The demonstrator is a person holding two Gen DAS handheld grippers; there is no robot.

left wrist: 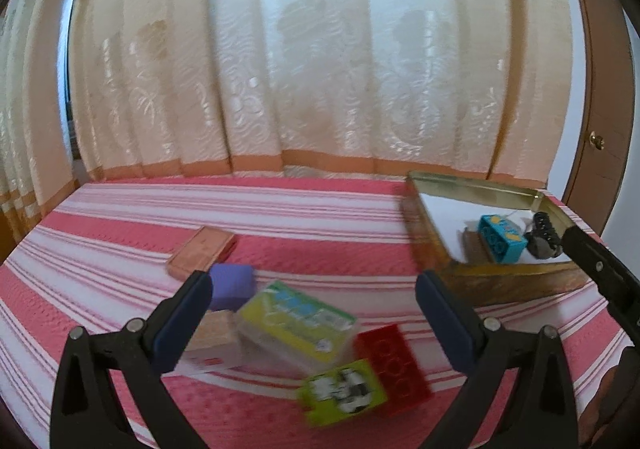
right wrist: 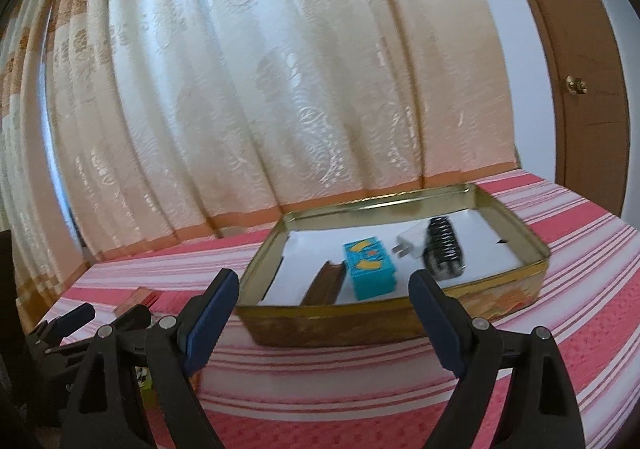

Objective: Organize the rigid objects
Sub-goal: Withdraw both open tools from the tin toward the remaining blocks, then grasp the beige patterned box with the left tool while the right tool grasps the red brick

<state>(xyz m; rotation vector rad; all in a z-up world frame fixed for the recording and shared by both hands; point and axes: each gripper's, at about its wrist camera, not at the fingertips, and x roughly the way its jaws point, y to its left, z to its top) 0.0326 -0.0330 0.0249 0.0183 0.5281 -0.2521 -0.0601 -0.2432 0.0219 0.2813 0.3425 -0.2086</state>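
Ahead, right gripper [right wrist: 322,281] gapes before tin [right wrist: 400,323] edge.

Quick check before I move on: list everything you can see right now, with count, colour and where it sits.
tin: 1, gold, right side of the bed
blue brick: 1, blue with yellow marks, in the tin
charger: 1, white, in the tin behind the blue brick
spring: 1, black, in the tin beside the charger
brown bar: 1, brown, in the tin left of the blue brick
red brick: 1, red, on the bedcover
green brick: 1, green, against the red brick
box: 1, yellow-green lid, in the pile
purple block: 1, behind the box
tan block: 1, left of the box
copper slab: 1, farther back
bedcover: red and white stripes
curtain: cream
left gripper: open, over the pile
right gripper: open, facing the tin
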